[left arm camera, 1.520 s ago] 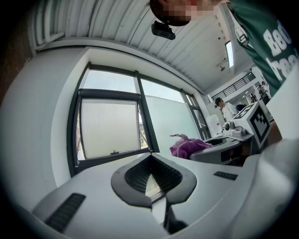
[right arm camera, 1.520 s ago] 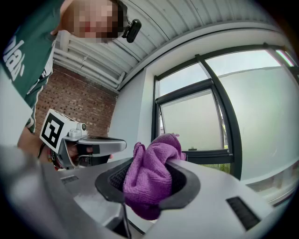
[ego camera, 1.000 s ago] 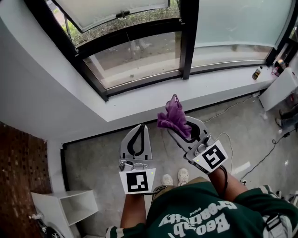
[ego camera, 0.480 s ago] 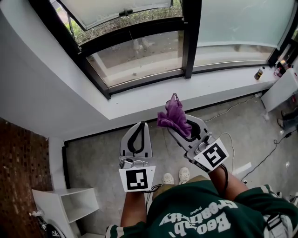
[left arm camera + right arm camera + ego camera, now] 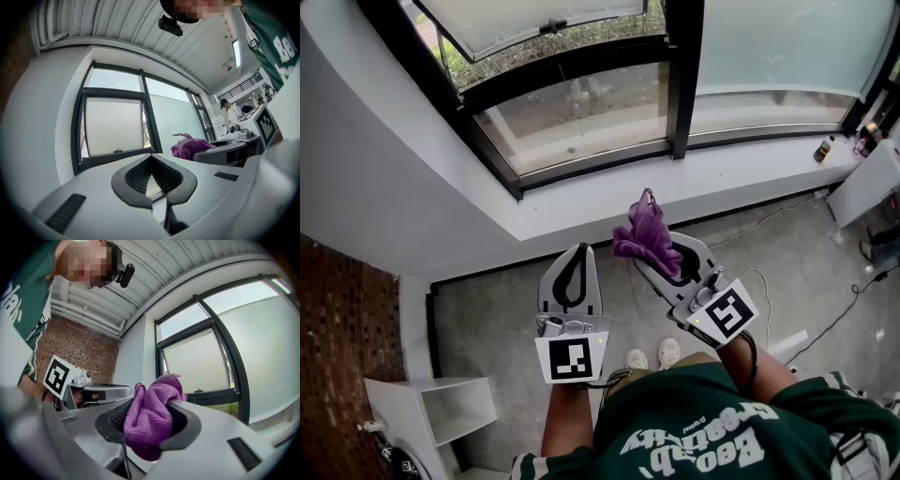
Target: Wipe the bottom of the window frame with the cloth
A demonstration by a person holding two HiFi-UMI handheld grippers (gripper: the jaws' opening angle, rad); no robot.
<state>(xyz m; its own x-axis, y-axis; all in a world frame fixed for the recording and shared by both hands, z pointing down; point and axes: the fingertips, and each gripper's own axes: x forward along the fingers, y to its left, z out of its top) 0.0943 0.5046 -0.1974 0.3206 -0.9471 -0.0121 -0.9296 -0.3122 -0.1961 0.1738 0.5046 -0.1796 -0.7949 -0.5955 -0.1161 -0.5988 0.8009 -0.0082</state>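
Note:
A bunched purple cloth (image 5: 645, 234) is pinched in my right gripper (image 5: 661, 251), which is shut on it; the cloth (image 5: 151, 420) bulges out between the dark pads in the right gripper view. The black bottom rail of the window frame (image 5: 581, 167) lies ahead and above both grippers, beyond a white sill (image 5: 609, 202). My left gripper (image 5: 577, 255) is held beside the right one, shut with nothing between its jaws; its tips (image 5: 151, 157) meet in the left gripper view, where the cloth (image 5: 190, 146) shows at the right.
An awning pane (image 5: 534, 14) stands tilted open at the top. A black mullion (image 5: 682, 75) splits the window. A small bottle (image 5: 820, 149) stands on the sill at far right. A white shelf unit (image 5: 441, 412) and cables (image 5: 769, 216) are on the floor.
Both grippers have drifted slightly up toward the sill, the right one carrying the cloth. Grip states are unchanged.

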